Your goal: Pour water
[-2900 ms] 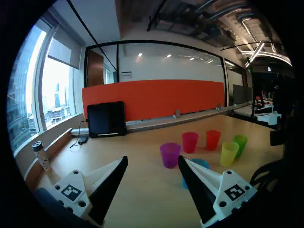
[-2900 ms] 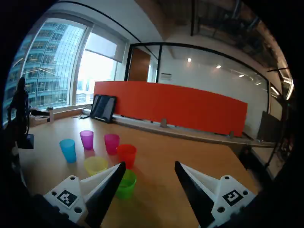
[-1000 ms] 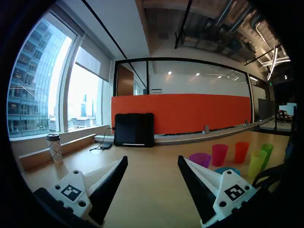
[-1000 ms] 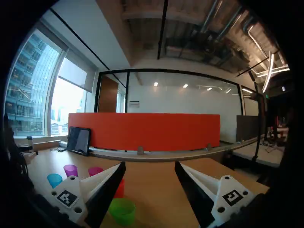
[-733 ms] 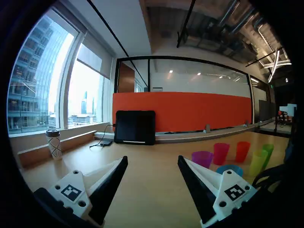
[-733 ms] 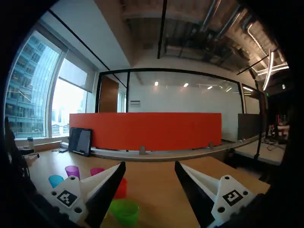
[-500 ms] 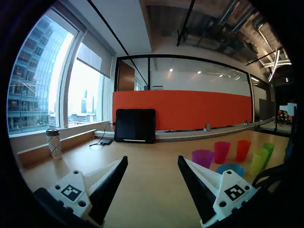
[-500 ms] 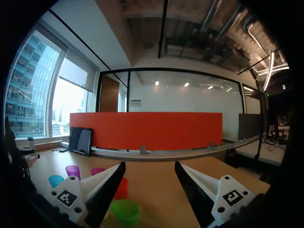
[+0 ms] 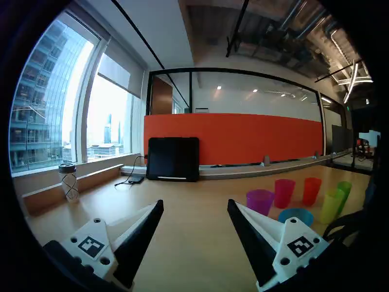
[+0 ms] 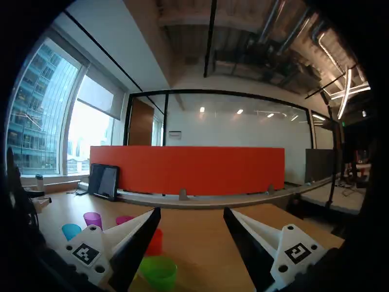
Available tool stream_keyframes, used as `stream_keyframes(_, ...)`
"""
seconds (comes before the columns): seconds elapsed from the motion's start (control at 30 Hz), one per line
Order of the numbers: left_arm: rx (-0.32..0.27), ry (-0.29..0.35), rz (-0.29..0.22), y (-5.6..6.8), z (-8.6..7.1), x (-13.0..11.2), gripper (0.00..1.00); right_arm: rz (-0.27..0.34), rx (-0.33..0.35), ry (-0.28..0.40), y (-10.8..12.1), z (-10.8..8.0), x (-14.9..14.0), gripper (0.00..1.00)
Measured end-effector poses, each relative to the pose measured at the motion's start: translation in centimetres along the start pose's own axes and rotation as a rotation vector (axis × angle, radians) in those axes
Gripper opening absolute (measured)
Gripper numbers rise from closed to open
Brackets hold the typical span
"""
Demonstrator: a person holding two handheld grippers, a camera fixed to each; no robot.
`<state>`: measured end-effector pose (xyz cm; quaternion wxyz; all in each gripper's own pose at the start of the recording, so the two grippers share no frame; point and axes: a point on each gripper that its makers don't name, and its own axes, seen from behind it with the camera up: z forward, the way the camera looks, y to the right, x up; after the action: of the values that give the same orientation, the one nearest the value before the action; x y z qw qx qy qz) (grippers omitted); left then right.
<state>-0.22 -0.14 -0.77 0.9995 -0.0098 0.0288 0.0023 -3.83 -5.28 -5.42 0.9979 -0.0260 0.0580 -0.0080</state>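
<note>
Several plastic cups stand grouped on the wooden table (image 9: 194, 228). In the left gripper view they sit to the right: purple cup (image 9: 259, 201), pink cup (image 9: 284, 192), red cup (image 9: 311, 190), yellow cup (image 9: 330, 205), green cup (image 9: 344, 191) and blue cup (image 9: 296, 216), the last partly behind my right finger. My left gripper (image 9: 194, 207) is open, empty, held low over the table left of the cups. In the right gripper view the green cup (image 10: 159, 272), red cup (image 10: 155, 242), purple cup (image 10: 93, 220) and blue cup (image 10: 71, 231) lie lower left. My right gripper (image 10: 192, 214) is open and empty.
A dark tablet (image 9: 173, 158) leans against an orange partition (image 9: 233, 138) at the table's back, with a cable and charger (image 9: 134, 179) beside it. A lidded glass bottle (image 9: 69, 182) stands on the window ledge at left. Another desk (image 10: 330, 194) lies far right.
Both views rose from looking down at the cups to nearly level, then the left one dipped slightly. The cups shifted toward the frame edges. Both grippers stayed open.
</note>
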Motion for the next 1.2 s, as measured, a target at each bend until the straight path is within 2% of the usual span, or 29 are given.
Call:
stream_keyframes(0.4,0.000,0.000,0.001,0.1,0.1,-0.1,0.98,-0.044,0.021,0.028,1.4,0.0,-0.4,1.00)
stream_keyframes(0.7,0.000,0.000,0.001,0.1,0.0,-0.1,0.98,-0.031,0.022,0.051,1.2,1.1,-1.6,1.00)
stream_keyframes(1.2,0.001,0.000,0.001,0.1,0.0,0.0,0.98,-0.009,-0.013,-0.027,1.0,2.5,-7.0,1.00)
